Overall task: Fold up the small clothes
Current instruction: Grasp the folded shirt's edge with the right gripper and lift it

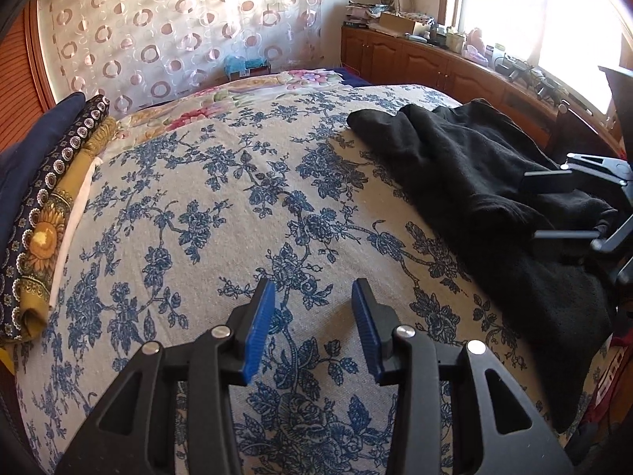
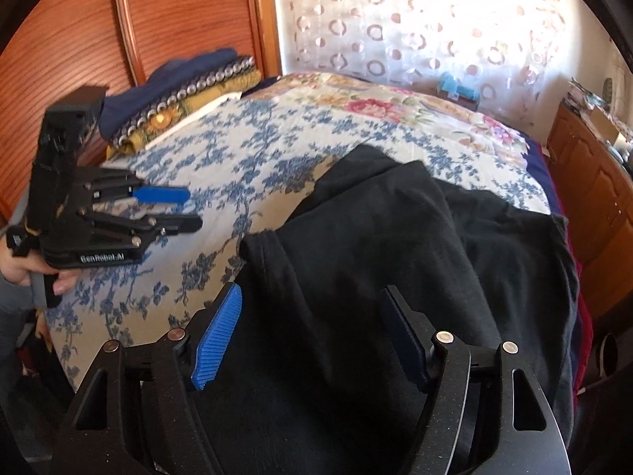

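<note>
Left wrist view showed my left gripper (image 1: 312, 326) hanging over a wide bare stretch of the blue-flowered bedspread (image 1: 221, 206), its two blue pads parted with nothing between them. That open cloth ran clear from the near edge of the bed up to a floral quilt (image 1: 253, 91) at the far side, leaving me plenty of room. One black garment (image 1: 474, 194) lay rumpled on the right part of the bed, reaching to the bed's right edge. My right gripper (image 2: 312, 336) was poised over that garment, its two pads spread wide and gripping nothing that I could see; whether they brushed the fabric I could not tell. In the right wrist view, my left hand (image 2: 23, 269) held its tool at the bed's left side, well apart from the black garment. One stack of folded cloths (image 1: 43, 198) sat along the bed's left edge, a dark blue piece on top, then a ring-patterned one and a yellow sunflower print. A wooden panelled wall (image 2: 130, 27) stood behind that stack. One sheer curtain (image 1: 178, 27) with a circle pattern hung beyond the bed's far side. A low wooden cabinet (image 1: 427, 59), crowded with small items, ran under a bright window (image 1: 534, 12) on the right, close beside the bed.
</note>
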